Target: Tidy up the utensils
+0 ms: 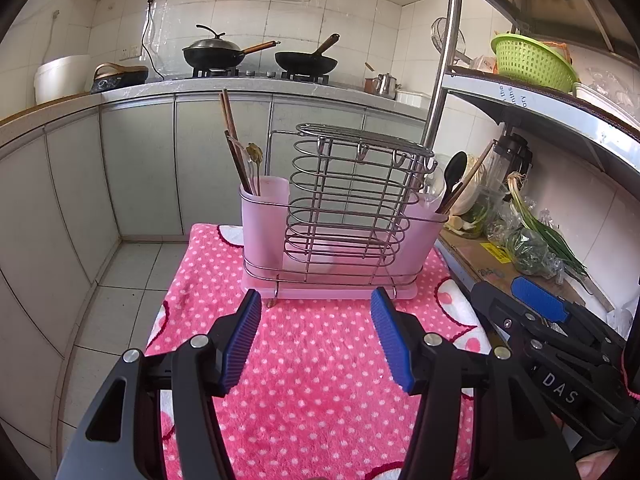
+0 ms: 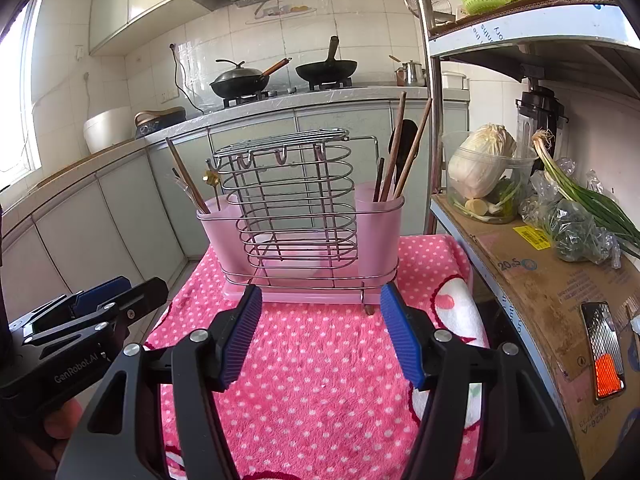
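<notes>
While both hover over fluffy pink dotted cloth (image 1: 320,380), left gripper (image 1: 316,340) and right gripper (image 2: 322,334) released, ribbed blue pads apart, nothing between. Wire utensil rack (image 1: 344,216) upright on cloth, just ahead. Frosted pink left cup (image 1: 264,220): wooden chopsticks (image 1: 230,136), spoon (image 1: 256,156). Right cup (image 2: 378,220): chopsticks, black ladle (image 1: 456,172).

We note the following finishes. The utensil rack (image 2: 296,200) is bright, glossy metal wire seated in a frosted, translucent pink plastic holder (image 2: 376,236). The chopsticks (image 2: 400,148) look like matt brown wood; the spoon (image 1: 454,176) is glossy black. The cloth (image 1: 320,360) on the table is fluffy pink fleece with white dots. Each gripper, left (image 1: 316,340) and right (image 2: 320,332), shows matt black plastic arms and ribbed blue pads (image 2: 400,336). The shelf (image 2: 532,280) is lined with matt brown cardboard.
</notes>
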`<state>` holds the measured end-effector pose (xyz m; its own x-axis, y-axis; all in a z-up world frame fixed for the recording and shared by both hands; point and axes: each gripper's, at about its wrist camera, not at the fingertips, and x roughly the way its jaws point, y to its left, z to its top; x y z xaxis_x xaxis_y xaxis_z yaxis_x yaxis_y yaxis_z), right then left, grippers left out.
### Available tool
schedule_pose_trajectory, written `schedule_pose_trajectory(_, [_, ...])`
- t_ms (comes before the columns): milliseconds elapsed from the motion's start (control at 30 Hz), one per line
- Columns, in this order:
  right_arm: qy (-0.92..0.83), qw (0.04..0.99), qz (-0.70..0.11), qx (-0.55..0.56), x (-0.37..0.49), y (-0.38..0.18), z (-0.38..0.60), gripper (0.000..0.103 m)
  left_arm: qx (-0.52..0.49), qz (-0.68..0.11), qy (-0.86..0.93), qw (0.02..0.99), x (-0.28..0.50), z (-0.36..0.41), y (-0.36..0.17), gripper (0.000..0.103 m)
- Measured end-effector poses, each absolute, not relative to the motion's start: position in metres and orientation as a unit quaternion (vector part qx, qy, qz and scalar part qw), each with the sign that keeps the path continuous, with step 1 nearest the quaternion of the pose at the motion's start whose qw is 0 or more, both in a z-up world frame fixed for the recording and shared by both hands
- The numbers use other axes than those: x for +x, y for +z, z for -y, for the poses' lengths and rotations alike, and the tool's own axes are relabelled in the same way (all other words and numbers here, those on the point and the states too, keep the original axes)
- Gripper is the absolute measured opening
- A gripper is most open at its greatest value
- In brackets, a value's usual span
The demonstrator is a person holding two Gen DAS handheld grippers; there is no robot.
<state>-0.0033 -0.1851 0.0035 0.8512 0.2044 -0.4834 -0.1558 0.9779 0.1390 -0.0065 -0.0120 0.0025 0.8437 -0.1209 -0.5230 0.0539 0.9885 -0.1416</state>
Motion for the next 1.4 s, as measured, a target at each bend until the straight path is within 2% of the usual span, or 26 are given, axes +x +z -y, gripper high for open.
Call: schedule_pose_trajectory(1400, [0.093,0.955,-0.278,0.039,0.014,-0.01,0.187,0.062,-0.053,-0.3,-0.048,0.951,0.013,0.007,-0.012,0.056])
